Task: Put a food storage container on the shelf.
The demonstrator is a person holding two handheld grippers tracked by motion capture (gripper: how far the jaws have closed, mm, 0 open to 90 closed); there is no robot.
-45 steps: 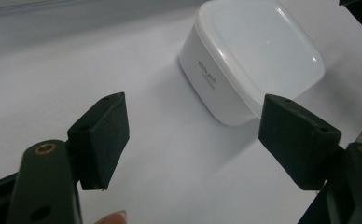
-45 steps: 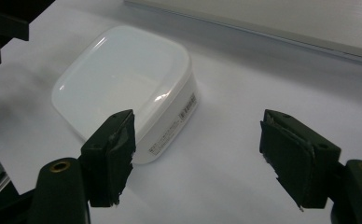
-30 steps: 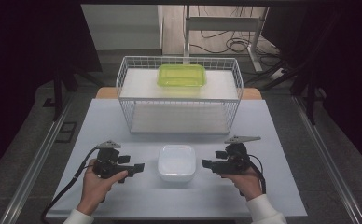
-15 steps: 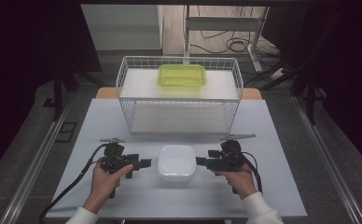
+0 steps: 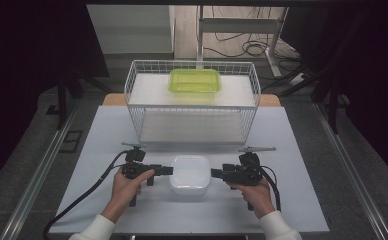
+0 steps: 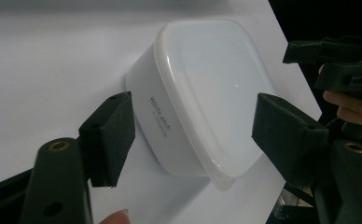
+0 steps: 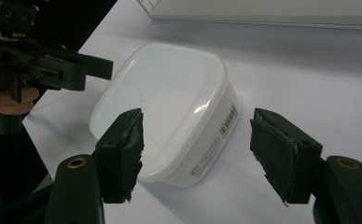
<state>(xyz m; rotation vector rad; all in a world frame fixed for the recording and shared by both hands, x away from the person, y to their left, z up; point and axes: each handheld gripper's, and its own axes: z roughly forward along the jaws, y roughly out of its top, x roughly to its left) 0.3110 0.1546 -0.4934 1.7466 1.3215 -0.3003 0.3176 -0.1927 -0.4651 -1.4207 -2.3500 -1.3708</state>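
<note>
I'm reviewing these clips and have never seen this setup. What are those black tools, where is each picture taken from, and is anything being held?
A person holds a hand-held two-jaw tool in each hand: the left gripper and the right gripper. One picture looks down from above the table; the other two come from cameras riding on each gripper, looking along its black jaws.

On the pale grey table sits a white lidded plastic container, between the grippers. Behind it stands a white wire basket with a green translucent plastic container on top.

Nothing is held yet. Both grippers' jaws have just been closing but are open, with the white container's sides between them, untouched.
</note>
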